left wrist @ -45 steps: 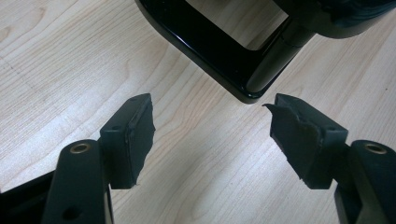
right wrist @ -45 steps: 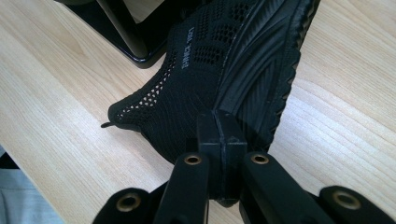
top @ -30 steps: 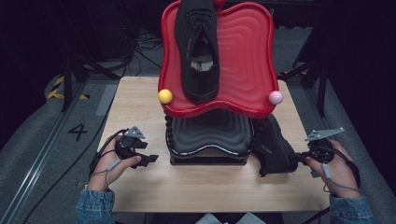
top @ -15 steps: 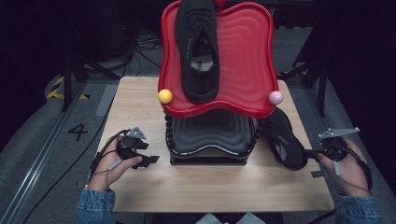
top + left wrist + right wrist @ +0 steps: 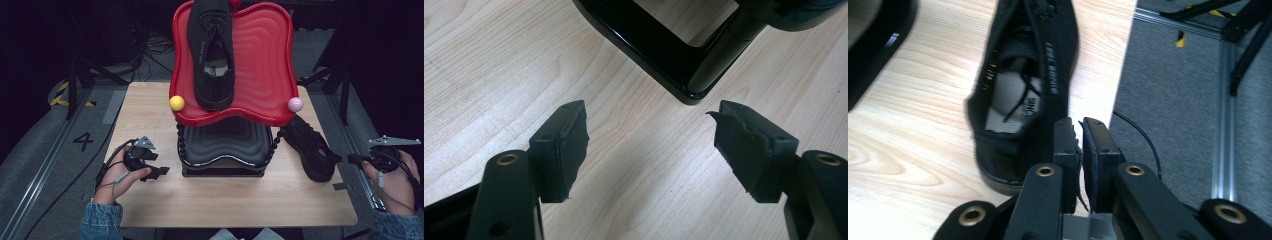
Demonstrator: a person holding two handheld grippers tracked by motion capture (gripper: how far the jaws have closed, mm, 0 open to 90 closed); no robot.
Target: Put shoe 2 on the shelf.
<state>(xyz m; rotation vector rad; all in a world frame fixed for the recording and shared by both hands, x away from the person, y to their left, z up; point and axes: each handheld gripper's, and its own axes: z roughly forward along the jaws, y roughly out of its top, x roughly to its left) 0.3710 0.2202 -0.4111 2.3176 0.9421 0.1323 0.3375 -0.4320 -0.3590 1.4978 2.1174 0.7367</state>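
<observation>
A pale wooden worktop (image 5: 150,100) is set in a dark room. At its right edge the right claw (image 5: 1080,125) is seen nearly closed, a thin gap left between the pads as the jaws have just been opening, nothing gripped. Just beyond it a black shoe (image 5: 1020,90) is laid upright on the worktop, low-cut, matte, laces loose across a pale insole with white lettering along the collar. It is found beside a black stand (image 5: 225,150) carrying a red tray (image 5: 260,60). The left claw (image 5: 651,145) is held wide open, empty, near the stand's base.
</observation>
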